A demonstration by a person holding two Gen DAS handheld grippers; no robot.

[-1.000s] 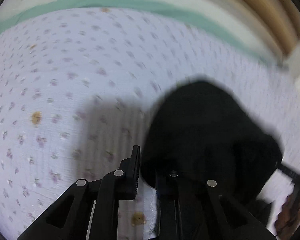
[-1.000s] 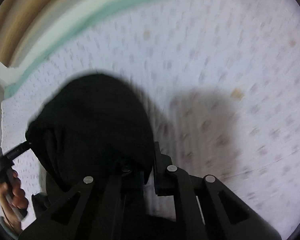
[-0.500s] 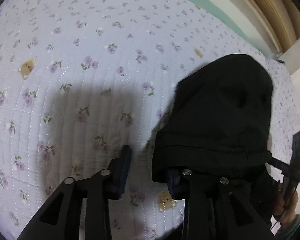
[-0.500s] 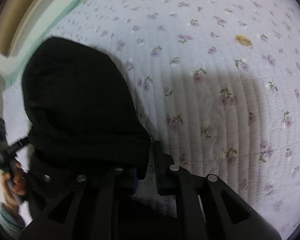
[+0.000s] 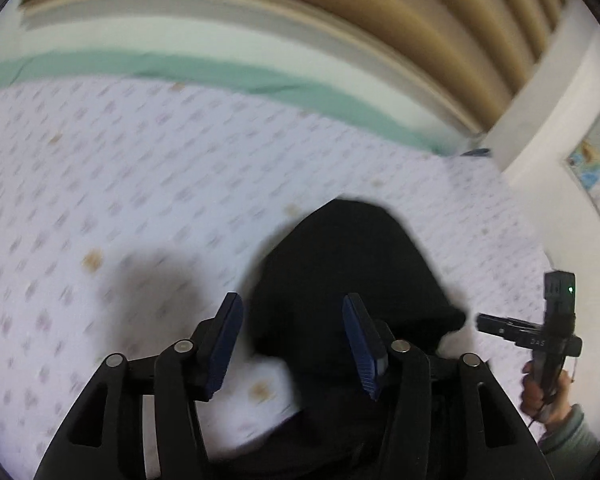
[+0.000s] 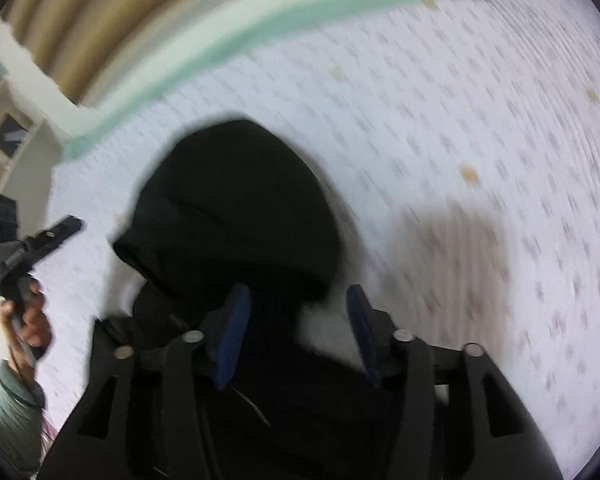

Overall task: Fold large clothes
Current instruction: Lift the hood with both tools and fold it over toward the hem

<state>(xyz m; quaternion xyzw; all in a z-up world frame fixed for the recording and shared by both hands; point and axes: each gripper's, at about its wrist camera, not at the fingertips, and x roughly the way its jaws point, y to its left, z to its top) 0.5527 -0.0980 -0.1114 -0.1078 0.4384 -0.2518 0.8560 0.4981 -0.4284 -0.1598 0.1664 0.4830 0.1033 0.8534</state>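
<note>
A black hooded garment (image 5: 352, 272) lies on the floral quilt (image 5: 120, 184), its hood pointing away from me. My left gripper (image 5: 292, 340) is open, its blue pads spread over the hood's near left edge, holding nothing. The garment also shows in the right wrist view (image 6: 236, 208). My right gripper (image 6: 296, 320) is open above the hood's near right edge, empty. The right gripper shows at the right of the left wrist view (image 5: 496, 326); the left gripper shows at the left of the right wrist view (image 6: 66, 228). Both views are blurred by motion.
The quilt (image 6: 460, 140) covers a bed with a green sheet edge (image 5: 260, 80) and a wooden headboard (image 5: 340, 4) beyond. A white wall corner (image 5: 540, 120) stands at the right of the bed.
Both grippers have opened and let go of the black hood, which now lies on the quilt. Both have lifted and tilted back, so the headboard is in view again.
</note>
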